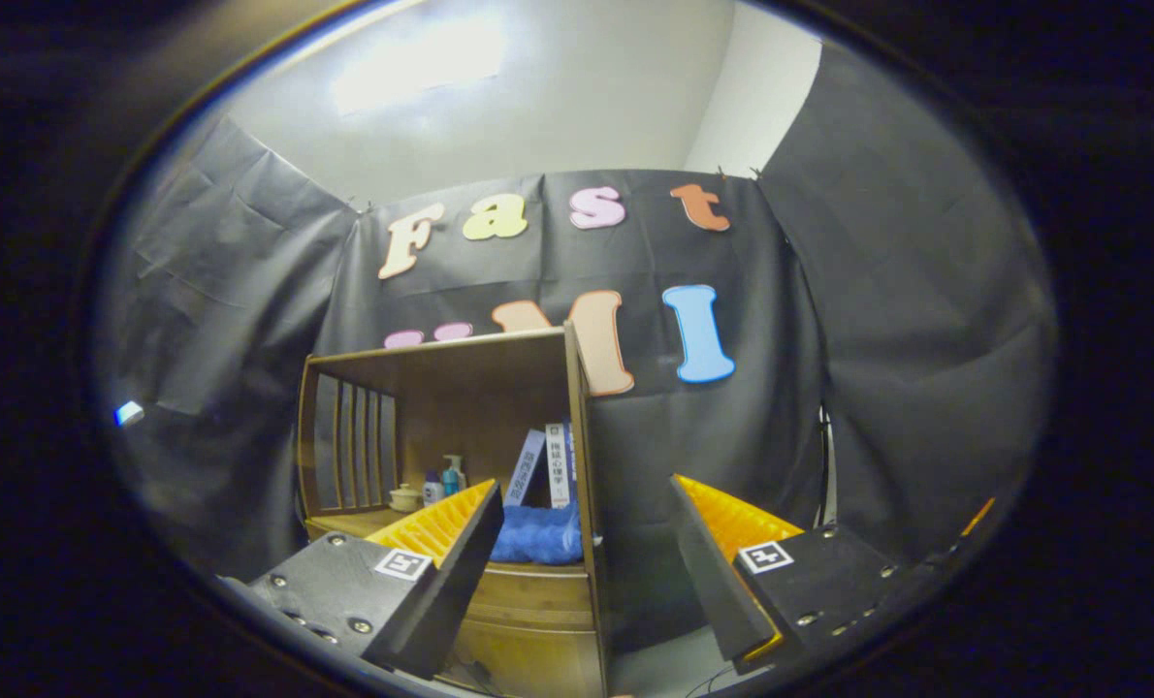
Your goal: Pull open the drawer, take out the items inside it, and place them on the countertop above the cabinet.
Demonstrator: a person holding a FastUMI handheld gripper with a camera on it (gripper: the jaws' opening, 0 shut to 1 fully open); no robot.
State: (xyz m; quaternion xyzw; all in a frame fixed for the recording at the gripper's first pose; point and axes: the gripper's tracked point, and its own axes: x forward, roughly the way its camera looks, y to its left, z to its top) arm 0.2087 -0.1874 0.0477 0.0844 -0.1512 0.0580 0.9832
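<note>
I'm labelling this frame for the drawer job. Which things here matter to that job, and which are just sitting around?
For the job:
- wooden cabinet, its drawer fronts below the shelf
- countertop of the cabinet
- claw, open, holding nothing, its fingers apart just ahead of the cabinet

Just lying about:
- blue cloth on the countertop
- books standing behind it
- small bottles
- lidded cup

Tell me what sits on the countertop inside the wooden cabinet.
On the cabinet countertop: a blue cloth, upright books, small bottles and a little lidded pot. One finger of the open gripper covers part of the countertop.
</note>
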